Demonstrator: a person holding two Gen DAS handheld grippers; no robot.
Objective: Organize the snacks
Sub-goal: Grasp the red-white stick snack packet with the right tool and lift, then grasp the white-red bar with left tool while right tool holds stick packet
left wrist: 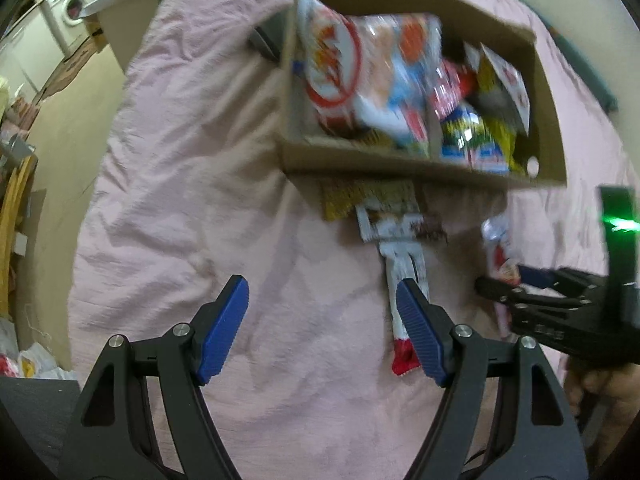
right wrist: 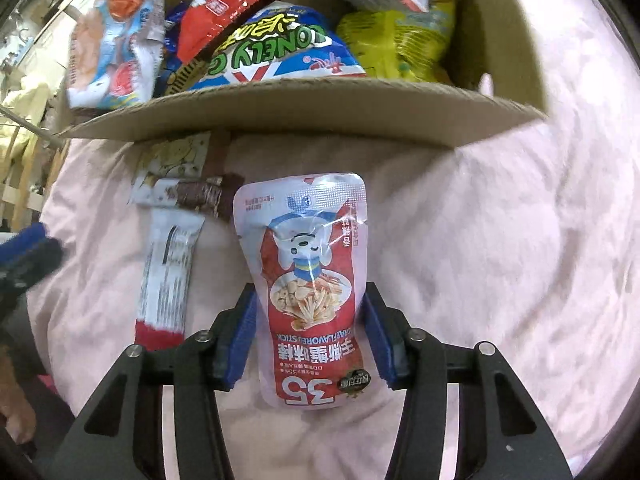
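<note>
A white-and-red crab-flavoured stick pouch [right wrist: 312,280] lies lengthwise between the blue pads of my right gripper [right wrist: 310,300], which press on its two sides over the pink bedcover [right wrist: 500,240]. In the left wrist view the same pouch [left wrist: 500,256] sticks out of the right gripper [left wrist: 496,284]. My left gripper [left wrist: 322,292] stands open over the bedcover with nothing between its pads; its right finger overlaps a long white packet with a red end [left wrist: 400,268]. A cardboard box [left wrist: 400,168] full of snack bags sits just beyond.
A chocolate wafer packet [right wrist: 200,196] and a yellow packet [right wrist: 176,156] lie against the box front [right wrist: 280,108]. A washing machine [left wrist: 74,8], wooden furniture [left wrist: 12,216] and plastic bags [left wrist: 32,360] stand off the bed's left side. A hand [left wrist: 600,392] holds the right gripper.
</note>
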